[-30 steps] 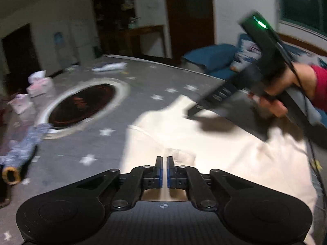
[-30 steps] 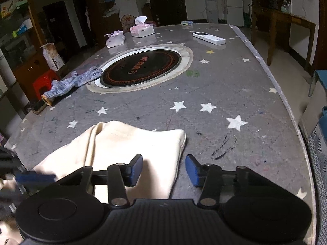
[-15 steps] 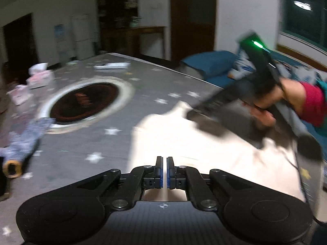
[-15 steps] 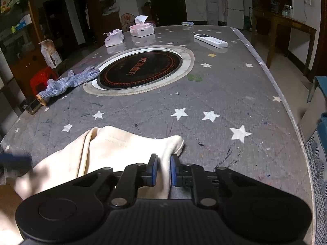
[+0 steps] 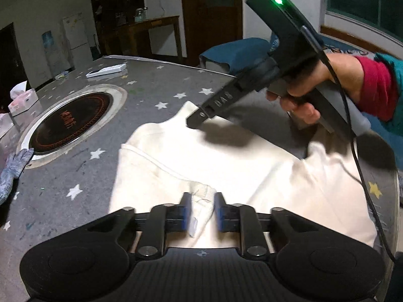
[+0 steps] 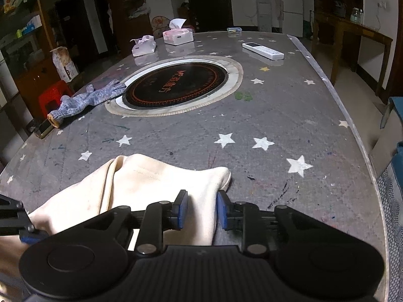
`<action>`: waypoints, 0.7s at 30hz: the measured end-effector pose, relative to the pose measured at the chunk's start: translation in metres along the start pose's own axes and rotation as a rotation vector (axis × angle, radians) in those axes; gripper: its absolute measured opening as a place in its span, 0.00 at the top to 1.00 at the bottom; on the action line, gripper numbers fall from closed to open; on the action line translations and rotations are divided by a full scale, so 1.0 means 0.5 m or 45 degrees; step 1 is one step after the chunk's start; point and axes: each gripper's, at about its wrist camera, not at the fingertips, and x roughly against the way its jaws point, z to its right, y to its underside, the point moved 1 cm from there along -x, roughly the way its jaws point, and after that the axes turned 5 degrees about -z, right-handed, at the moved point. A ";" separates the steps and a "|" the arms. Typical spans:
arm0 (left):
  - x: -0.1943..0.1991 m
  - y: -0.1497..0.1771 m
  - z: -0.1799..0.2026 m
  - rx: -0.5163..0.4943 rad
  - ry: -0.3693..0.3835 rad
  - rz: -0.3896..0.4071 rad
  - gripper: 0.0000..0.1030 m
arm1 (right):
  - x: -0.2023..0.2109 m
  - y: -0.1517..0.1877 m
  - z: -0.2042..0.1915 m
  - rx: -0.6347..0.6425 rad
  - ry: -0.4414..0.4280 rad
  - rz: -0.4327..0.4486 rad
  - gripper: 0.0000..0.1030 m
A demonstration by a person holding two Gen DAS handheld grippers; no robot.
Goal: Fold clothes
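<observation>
Two hand-held grippers (image 5: pixel 202 210) (image 6: pixel 202 209), cream garment (image 5: pixel 201 161) between

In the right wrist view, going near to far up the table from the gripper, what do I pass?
Right gripper → cream garment → round black hotplate → white remote → pink tissue box.

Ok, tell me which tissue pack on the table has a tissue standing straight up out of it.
The pink tissue box, farther back; a white tissue rises from its top. The nearer soft pack looks crumpled.
</observation>
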 end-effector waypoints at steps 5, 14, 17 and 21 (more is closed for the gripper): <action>0.046 -0.010 -0.075 0.141 -0.107 0.089 0.88 | -0.003 -0.012 -0.006 0.028 0.007 0.004 0.93; 0.102 -0.023 -0.272 0.454 -0.400 0.183 0.89 | -0.003 -0.085 -0.012 0.023 0.041 0.101 0.94; 0.088 -0.017 -0.325 0.523 -0.476 0.175 0.89 | -0.013 -0.115 -0.013 0.027 0.078 0.138 0.94; 0.037 0.001 -0.370 0.561 -0.505 0.088 0.88 | -0.057 -0.140 -0.020 0.068 0.094 0.104 0.92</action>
